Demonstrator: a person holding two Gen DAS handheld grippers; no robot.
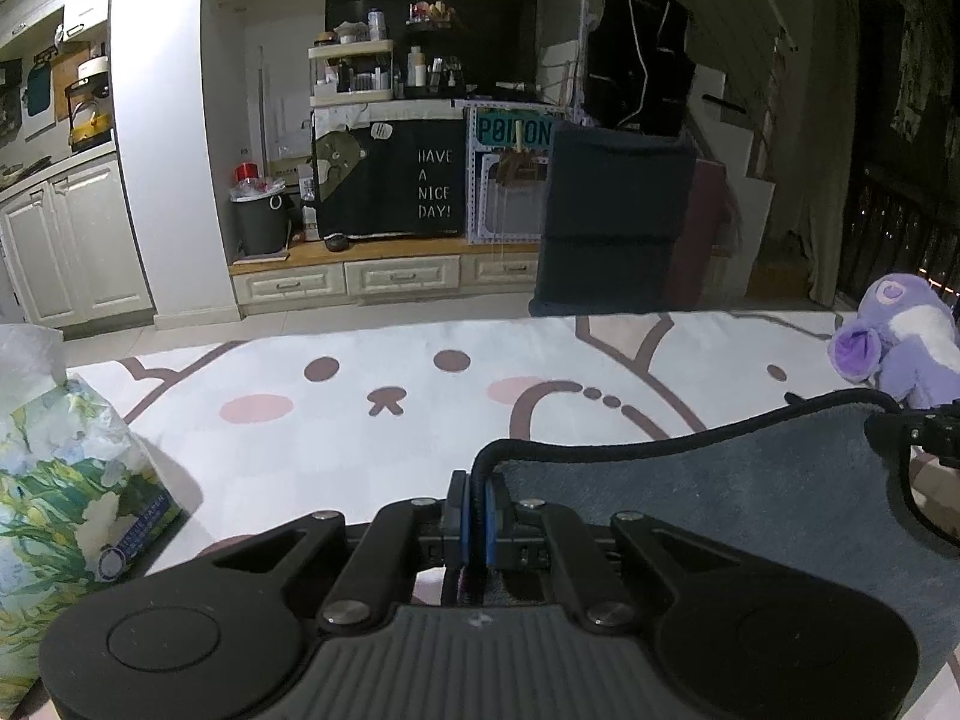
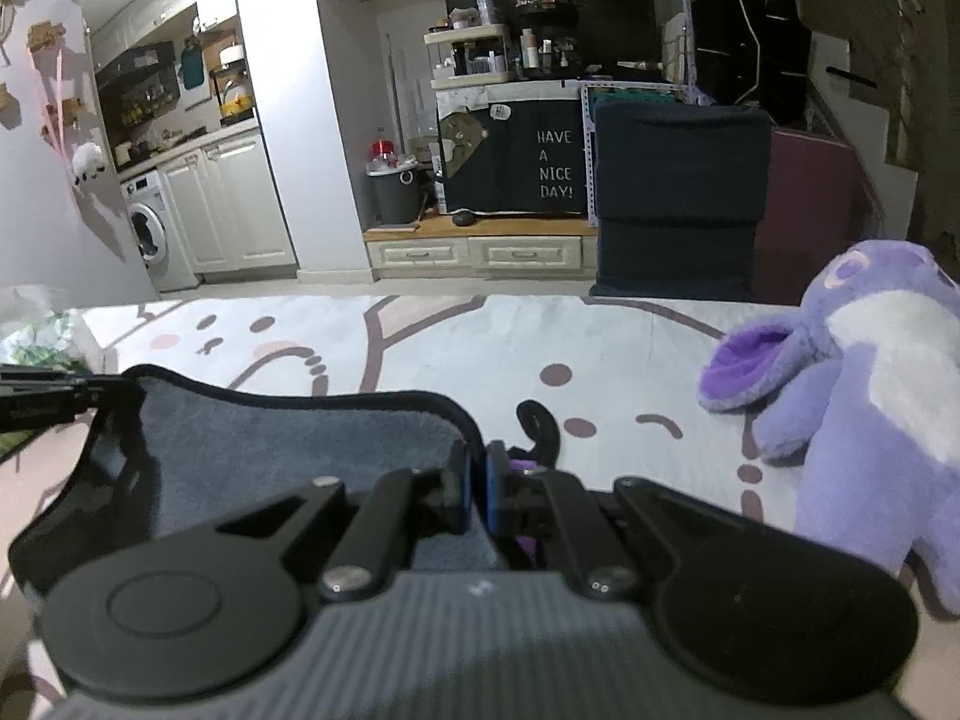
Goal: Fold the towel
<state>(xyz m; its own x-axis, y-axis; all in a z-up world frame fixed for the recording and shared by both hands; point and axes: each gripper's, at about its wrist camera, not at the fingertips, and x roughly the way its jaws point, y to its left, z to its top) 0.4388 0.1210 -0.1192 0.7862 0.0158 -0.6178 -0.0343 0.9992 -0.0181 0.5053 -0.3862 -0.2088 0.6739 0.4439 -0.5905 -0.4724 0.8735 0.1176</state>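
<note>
A grey towel [image 1: 720,480] with a black border is held up over a white cartoon-print mat [image 1: 336,432]. My left gripper [image 1: 478,510] is shut on the towel's left corner, the black border pinched between its blue pads. My right gripper [image 2: 478,480] is shut on the towel's right corner [image 2: 288,438]. The towel hangs stretched between the two. The right gripper shows at the right edge of the left wrist view [image 1: 918,426], and the left gripper at the left edge of the right wrist view [image 2: 54,399].
A floral tissue pack [image 1: 66,480] stands on the mat at the left. A purple plush toy [image 2: 858,384] lies on the mat at the right. Beyond the mat are a dark padded seat [image 1: 618,216], cabinets and a bin [image 1: 261,222].
</note>
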